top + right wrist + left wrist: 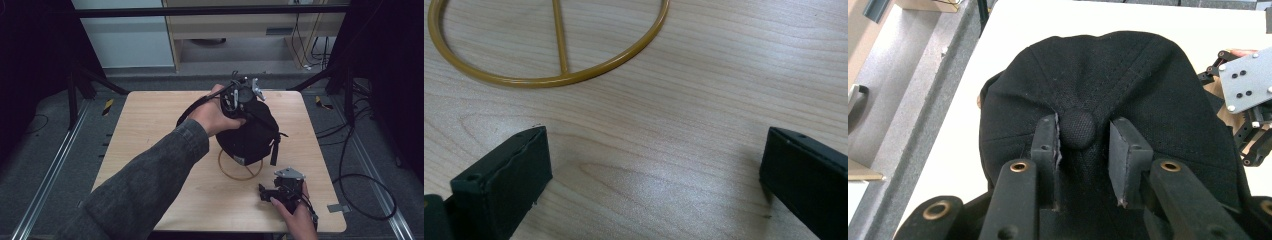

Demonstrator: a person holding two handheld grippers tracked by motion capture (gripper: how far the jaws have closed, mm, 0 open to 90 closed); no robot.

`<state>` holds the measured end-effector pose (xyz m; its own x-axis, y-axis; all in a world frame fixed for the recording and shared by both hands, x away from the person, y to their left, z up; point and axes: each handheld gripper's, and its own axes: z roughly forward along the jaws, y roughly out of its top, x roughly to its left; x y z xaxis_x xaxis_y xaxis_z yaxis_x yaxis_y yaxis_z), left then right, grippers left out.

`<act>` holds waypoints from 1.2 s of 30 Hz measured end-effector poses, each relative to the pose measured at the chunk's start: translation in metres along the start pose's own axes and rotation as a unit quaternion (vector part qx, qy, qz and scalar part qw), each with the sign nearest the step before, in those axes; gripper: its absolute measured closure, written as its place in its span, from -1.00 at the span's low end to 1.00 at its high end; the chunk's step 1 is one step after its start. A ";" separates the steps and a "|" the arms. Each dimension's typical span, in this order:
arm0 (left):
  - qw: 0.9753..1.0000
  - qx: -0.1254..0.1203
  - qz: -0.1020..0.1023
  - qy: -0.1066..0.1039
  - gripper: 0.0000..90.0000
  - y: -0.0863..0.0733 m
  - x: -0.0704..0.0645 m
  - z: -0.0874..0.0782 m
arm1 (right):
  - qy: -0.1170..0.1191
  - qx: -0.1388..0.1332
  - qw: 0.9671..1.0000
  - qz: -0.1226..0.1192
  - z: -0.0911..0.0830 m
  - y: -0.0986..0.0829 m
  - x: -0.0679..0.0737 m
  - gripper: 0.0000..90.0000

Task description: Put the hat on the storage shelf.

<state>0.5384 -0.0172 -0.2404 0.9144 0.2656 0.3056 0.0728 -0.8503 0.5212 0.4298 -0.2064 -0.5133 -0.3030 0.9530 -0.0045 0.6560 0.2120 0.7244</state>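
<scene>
My left gripper pinches the round top button of the black fabric cap.
The cap sits at table centre over a yellow wire ring stand; at five o'clock my right gripper hovers spread above the light wooden table.

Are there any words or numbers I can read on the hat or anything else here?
None can be read. The black cap shows only plain fabric and its top button. A small pale tag at the cap's lower edge in the high view is too small to read.
</scene>
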 end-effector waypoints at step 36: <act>0.997 -0.064 -0.052 0.014 -0.76 -0.039 -0.026 -0.012 | 0.001 0.000 1.000 0.000 0.000 0.000 0.000 -0.99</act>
<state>0.5066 0.0142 -0.2593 0.8933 0.3631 0.2650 0.1140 -0.7532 0.6478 0.4298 -0.2063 -0.5134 -0.3036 0.9528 -0.0027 0.6562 0.2111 0.7244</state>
